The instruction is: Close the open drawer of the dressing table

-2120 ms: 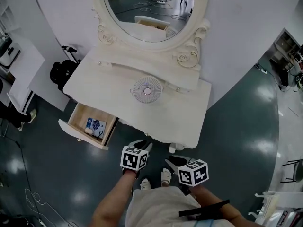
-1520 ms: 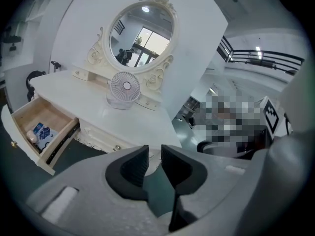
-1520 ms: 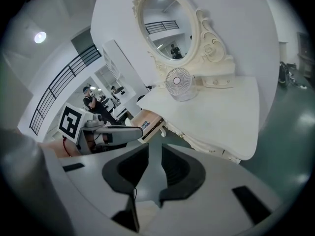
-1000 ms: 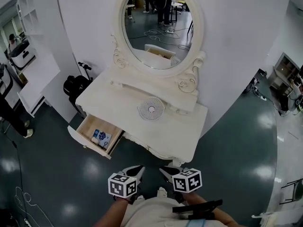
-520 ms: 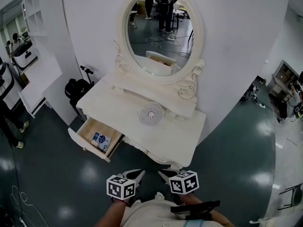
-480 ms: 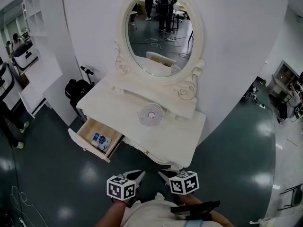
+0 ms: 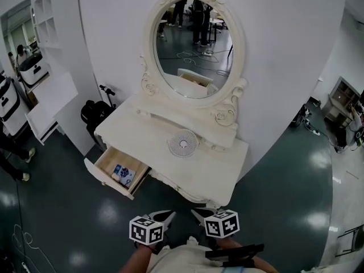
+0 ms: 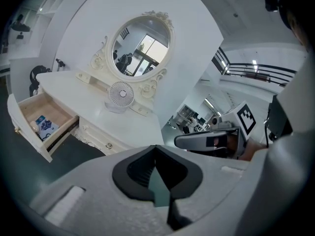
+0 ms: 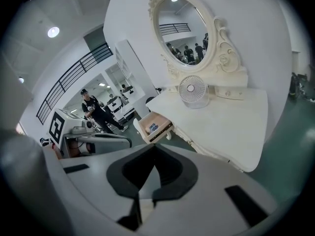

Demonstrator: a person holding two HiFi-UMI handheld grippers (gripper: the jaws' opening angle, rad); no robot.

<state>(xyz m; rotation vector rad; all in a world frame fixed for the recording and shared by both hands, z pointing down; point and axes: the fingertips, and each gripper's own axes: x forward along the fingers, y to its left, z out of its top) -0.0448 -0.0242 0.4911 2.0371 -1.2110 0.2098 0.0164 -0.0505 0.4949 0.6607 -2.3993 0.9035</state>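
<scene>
The white dressing table [image 7: 219, 172] stands against a white wall with an oval mirror [image 7: 193, 41] on it. Its left drawer [image 7: 116, 172] is pulled open, and a small blue-and-white packet [image 7: 122, 173] lies inside. The drawer also shows in the left gripper view [image 8: 42, 122] and the right gripper view [image 9: 152, 127]. Both grippers hang close to the person's body, well short of the table. My left gripper [image 7: 164, 216] is shut with nothing in it, its jaws meeting [image 8: 156, 151]. My right gripper [image 7: 200, 214] is likewise shut and empty [image 9: 154, 149].
A small round fan [image 7: 182, 144] stands on the tabletop. A black bag [image 7: 94, 111] sits on the floor left of the table, with white shelving [image 7: 48, 95] beyond. A person [image 9: 96, 109] stands further left. The floor is dark, glossy green.
The head view has drawn back and lifted, so the table looks smaller and farther. Both grippers sit lower in the frame, still side by side near the body.
</scene>
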